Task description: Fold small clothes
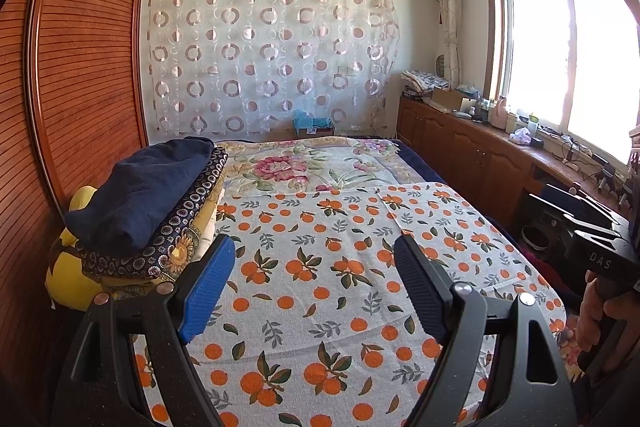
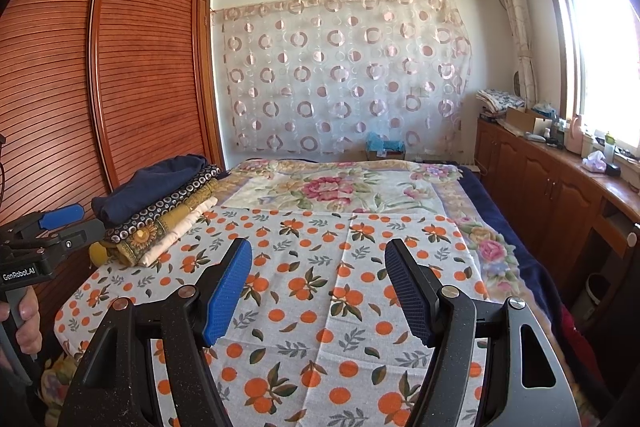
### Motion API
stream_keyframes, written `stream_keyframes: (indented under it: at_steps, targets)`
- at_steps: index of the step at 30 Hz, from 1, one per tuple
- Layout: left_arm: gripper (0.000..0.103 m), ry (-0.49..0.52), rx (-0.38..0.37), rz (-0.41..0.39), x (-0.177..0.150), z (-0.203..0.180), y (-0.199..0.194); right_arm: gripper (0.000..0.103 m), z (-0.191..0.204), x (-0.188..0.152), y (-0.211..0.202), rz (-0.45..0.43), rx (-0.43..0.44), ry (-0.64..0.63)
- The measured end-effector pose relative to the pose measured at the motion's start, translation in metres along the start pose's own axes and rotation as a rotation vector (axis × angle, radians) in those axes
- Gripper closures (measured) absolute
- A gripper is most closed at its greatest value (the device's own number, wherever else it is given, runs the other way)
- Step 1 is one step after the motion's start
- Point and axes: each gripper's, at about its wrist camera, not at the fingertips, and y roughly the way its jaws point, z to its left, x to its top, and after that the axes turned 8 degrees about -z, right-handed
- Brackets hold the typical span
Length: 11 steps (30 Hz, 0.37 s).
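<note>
A stack of folded clothes (image 1: pixel 140 211) lies on the left side of the bed, a navy piece on top of patterned and yellow ones; the right wrist view shows the same stack (image 2: pixel 160 207). My left gripper (image 1: pixel 316 247) hangs open over the orange-print cloth (image 1: pixel 320 287), just right of the stack, nothing between its fingers. My right gripper (image 2: pixel 318 251) is open too, above the same cloth (image 2: pixel 320 307), empty. In the right wrist view the left gripper (image 2: pixel 60 217) shows at the left edge, held by a hand (image 2: pixel 28 323).
A floral blanket (image 1: pixel 304 167) covers the far half of the bed. A slatted wooden wardrobe (image 1: pixel 80 75) stands close on the left. Low wooden cabinets (image 1: pixel 472 147) with clutter run under the window on the right. A patterned curtain (image 1: pixel 272 55) hangs on the back wall.
</note>
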Motion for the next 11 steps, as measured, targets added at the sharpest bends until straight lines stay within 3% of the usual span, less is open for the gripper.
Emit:
stream_keyframes:
  at_steps: [11]
  targets:
    - [0.021,0.001,-0.001,-0.011,0.01,-0.002,-0.001,0.032,-0.003,-0.001,-0.002,-0.006,-0.008,-0.002]
